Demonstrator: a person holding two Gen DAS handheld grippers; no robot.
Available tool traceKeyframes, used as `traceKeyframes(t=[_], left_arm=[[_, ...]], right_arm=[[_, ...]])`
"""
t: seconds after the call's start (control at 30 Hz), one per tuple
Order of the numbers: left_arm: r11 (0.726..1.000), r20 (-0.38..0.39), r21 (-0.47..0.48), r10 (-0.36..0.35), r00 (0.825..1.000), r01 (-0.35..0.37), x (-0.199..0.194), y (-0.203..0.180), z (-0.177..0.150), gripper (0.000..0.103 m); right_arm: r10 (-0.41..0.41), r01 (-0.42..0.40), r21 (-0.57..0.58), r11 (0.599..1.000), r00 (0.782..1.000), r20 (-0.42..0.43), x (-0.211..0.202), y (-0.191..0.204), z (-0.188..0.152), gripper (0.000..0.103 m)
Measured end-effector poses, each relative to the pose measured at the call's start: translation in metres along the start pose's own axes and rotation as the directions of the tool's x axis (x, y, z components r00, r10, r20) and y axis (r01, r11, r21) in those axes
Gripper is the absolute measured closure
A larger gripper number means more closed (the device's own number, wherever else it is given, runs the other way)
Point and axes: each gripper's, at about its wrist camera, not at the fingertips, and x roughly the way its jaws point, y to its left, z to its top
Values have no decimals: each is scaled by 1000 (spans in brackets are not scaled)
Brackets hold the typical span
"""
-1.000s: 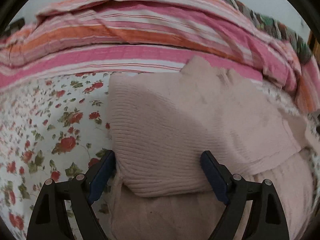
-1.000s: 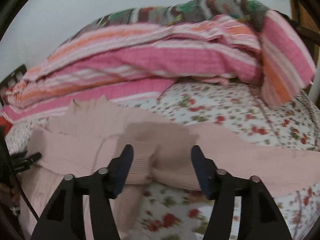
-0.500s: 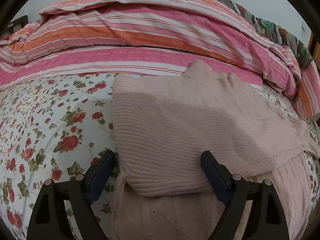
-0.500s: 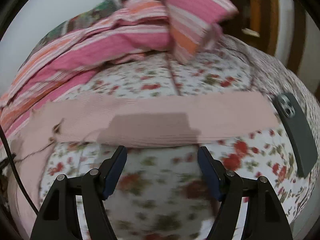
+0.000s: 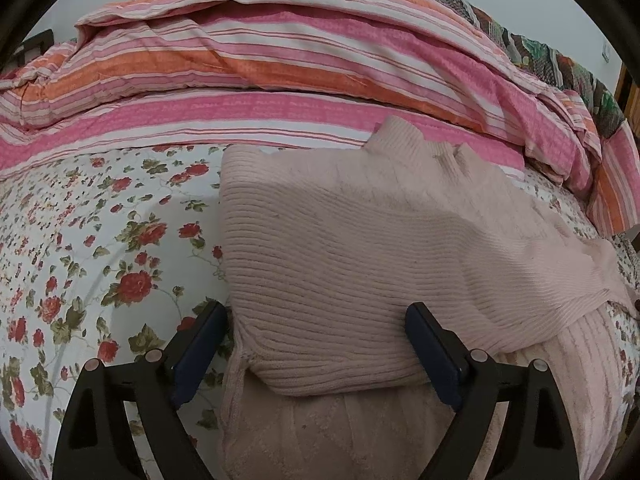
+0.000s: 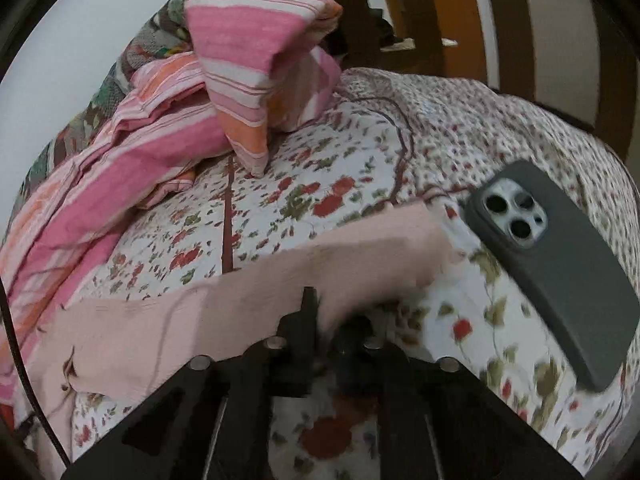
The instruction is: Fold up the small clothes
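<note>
Right jaws clamp the sweater's sleeve end; left jaws stand wide.

Our right gripper (image 6: 320, 312) has just closed on the far-right sleeve (image 6: 360, 264); our left gripper (image 5: 316, 344) gapes around the folded near-left edge of the one pink knit sweater (image 5: 340, 248) without pinching it. We judge one side folded in, this sleeve and the final fold left. One floral bedsheet (image 5: 100, 240), one striped quilt (image 5: 280, 80), one phone (image 6: 552, 264).

Right gripper (image 6: 320, 320) jaws closed on the near edge of the pink sleeve (image 6: 240, 312), which lies across the floral bedsheet (image 6: 320, 200). Grey phone (image 6: 560, 272) camera-side up just right of the sleeve end; striped quilt (image 6: 180, 120) bunched behind.
</note>
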Motion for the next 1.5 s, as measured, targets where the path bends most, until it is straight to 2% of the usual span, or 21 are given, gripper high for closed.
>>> traceKeyframes(t=[0.13, 0.27, 0.43, 0.57, 0.67, 0.83, 0.9, 1.0, 1.03, 1.07, 1.1, 1.13, 1.17, 1.2, 1.27, 1.3, 1.33, 1.37, 1.43, 1.47, 1.5], left_arm=[[1000, 8, -12, -10, 1000, 10, -3, 1, 0, 12], [997, 50, -71, -37, 998, 41, -16, 14, 0, 12], [977, 135, -191, -70, 988, 95, -43, 48, 0, 12], [968, 179, -238, -37, 983, 80, -63, 73, -4, 12], [965, 203, -256, -6, 979, 59, -75, 89, -6, 12], [933, 223, -357, 38, 974, 45, -88, 123, -10, 12], [929, 218, -367, 41, 975, 43, -86, 128, -9, 12], [935, 222, -354, 53, 974, 30, -86, 129, -8, 12], [937, 222, -348, 55, 973, 26, -86, 129, -7, 12], [939, 224, -343, 55, 973, 26, -86, 128, -7, 12], [941, 227, -338, 53, 973, 27, -86, 127, -7, 12], [942, 226, -334, 48, 973, 31, -86, 126, -8, 12], [944, 222, -327, 38, 974, 38, -84, 124, -7, 12], [948, 215, -313, 19, 976, 50, -83, 121, -7, 12], [953, 208, -295, -1, 978, 64, -80, 116, -7, 12], [956, 208, -285, -15, 978, 75, -79, 112, -7, 12], [957, 208, -276, -26, 978, 84, -78, 109, -7, 13], [959, 207, -267, -38, 978, 94, -77, 106, -7, 14], [958, 208, -260, -66, 976, 120, -74, 100, -6, 14], [956, 209, -258, -84, 974, 137, -73, 97, -6, 14], [955, 210, -252, -104, 972, 157, -71, 93, -5, 16]], right_arm=[[-10, 14, -43, 999, 996, 93, -33, 25, 8, 97], [8, 15, -130, 991, 984, 177, -71, 73, 23, 97], [90, -24, -263, 965, 966, 243, -114, 163, 27, 97], [198, -100, -367, 925, 951, 239, -140, 247, 12, 97], [302, -180, -470, 864, 932, 198, -152, 329, -16, 97], [428, -322, -607, 726, 903, 34, -144, 452, -96, 97], [443, -359, -642, 677, 896, -34, -128, 489, -133, 97], [391, -406, -671, 621, 902, -183, -88, 531, -187, 97], [366, -437, -661, 610, 895, -254, -75, 540, -202, 96], [346, -469, -646, 602, 883, -318, -63, 544, -213, 90], [319, -499, -628, 597, 866, -386, -50, 547, -223, 80], [309, -511, -621, 594, 858, -411, -47, 545, -231, 73], [311, -521, -615, 592, 852, -422, -45, 541, -232, 59], [321, -522, -611, 595, 852, -414, -45, 537, -231, 51], [356, -527, -586, 616, 849, -390, -53, 519, -218, 43], [385, -548, -565, 616, 836, -392, -59, 510, -209, 37], [419, -574, -545, 610, 818, -394, -66, 497, -198, 34], [443, -586, -534, 609, 810, -385, -71, 484, -189, 32], [465, -569, -536, 624, 821, -330, -82, 455, -166, 31], [465, -547, -539, 640, 835, -296, -84, 440, -156, 31], [454, -506, -538, 674, 859, -239, -84, 417, -141, 31]])
